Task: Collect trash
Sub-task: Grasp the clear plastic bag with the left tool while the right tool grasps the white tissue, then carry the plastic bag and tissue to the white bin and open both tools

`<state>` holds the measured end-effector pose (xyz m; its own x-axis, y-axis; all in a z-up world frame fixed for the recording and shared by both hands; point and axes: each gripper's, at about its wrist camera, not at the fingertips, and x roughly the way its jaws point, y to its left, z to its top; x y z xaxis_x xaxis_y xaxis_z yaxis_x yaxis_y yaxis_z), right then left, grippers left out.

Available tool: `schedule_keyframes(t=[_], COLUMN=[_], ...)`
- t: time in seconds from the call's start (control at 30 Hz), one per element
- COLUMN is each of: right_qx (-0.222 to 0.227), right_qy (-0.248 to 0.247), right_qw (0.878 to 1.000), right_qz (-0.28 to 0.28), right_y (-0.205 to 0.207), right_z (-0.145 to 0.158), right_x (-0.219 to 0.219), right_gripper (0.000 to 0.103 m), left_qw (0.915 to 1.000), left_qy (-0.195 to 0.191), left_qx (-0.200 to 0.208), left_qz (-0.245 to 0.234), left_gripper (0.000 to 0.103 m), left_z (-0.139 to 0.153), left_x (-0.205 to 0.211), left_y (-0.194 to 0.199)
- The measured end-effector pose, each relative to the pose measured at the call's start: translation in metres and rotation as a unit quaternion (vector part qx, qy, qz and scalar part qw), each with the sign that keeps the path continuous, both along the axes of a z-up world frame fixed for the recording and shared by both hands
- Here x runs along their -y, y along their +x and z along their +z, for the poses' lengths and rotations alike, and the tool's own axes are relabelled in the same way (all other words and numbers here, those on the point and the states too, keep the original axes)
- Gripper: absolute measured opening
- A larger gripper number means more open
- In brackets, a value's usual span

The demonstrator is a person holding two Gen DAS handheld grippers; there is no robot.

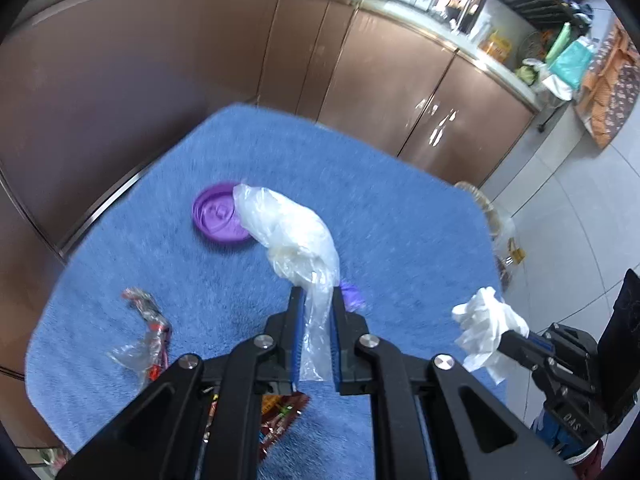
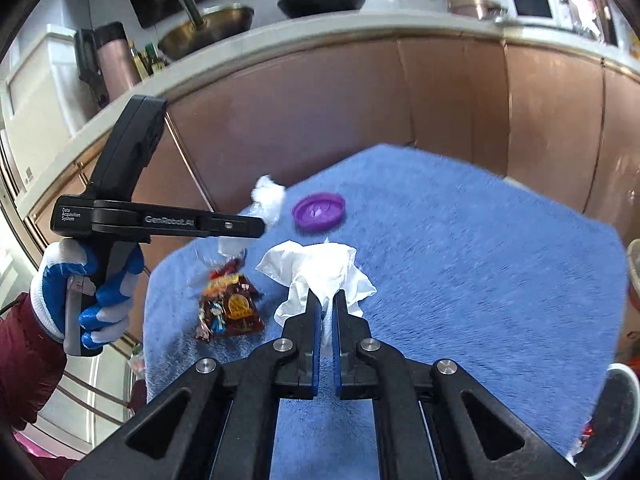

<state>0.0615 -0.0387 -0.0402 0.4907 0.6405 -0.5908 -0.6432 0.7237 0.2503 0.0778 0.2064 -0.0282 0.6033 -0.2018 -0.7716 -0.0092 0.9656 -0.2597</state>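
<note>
Across the blue towel (image 1: 400, 216) that covers the table, five pieces of trash are counted, taken from left to right in the left wrist view. One crumpled clear wrapper with red print (image 1: 146, 332) lies near the towel's left edge. One dark red snack packet (image 1: 280, 412) is seen at the near edge, mostly hidden under the left gripper (image 1: 316, 296); in the right wrist view the same packet (image 2: 232, 308) lies flat beside the wrapper. One round purple lid (image 1: 218, 216) rests on the towel farther back. One clear plastic bag (image 1: 292, 236) is clamped between the left gripper's two blue pads, its bulk hanging forward and overlapping the lid's right edge in that view. A small purple scrap (image 1: 352, 296) shows just behind the right finger; what it is cannot be told through the blur. One white crumpled tissue (image 1: 486, 328) is pinched by the right gripper (image 1: 510, 336) at the far right, held off the towel's edge.

In the right wrist view, the right gripper (image 2: 328, 298) is seen with its jaws drawn together on the tissue (image 2: 320, 272). The left gripper (image 2: 256, 226) is held at the left by one gloved hand (image 2: 100, 296), blue and white, with a dark red sleeve (image 2: 24, 364) behind it. One white-rimmed container (image 2: 620, 412) is cut off at the lower right.
</note>
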Motion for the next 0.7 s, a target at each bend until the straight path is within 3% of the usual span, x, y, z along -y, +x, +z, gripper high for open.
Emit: schedule_keyframes(t=[0.13,0.33,0.57,0.7], right_qx=[0.025,0.055,0.072,0.057], right_qy=[0.009,0.023,0.019,0.01], right_qw=[0.999,0.994,0.978,0.963], right_qz=[-0.031,-0.097,-0.196,-0.265], right_y=[-0.012,-0.026,-0.028,-0.018], right_z=[0.023,0.049,0.056,0.04], right_x=[0.031,0.091,0.177,0.226], right_gripper=[0.005,0.005,0.005,0.005], left_qw=[0.9994,0.9963,0.9877,0.9786], left_qy=[0.009,0.02,0.03,0.037], left_qx=[0.029,0.049,0.049,0.033], left_qz=[-0.018,-0.068,-0.145,-0.2], left_gripper=[0.011,0.011,0.011,0.011], left_z=[0.031,0.056,0.058,0.045], left_x=[0.023,0.082,0.178,0.248], left_y=[-0.011,-0.012,0.014,0.031])
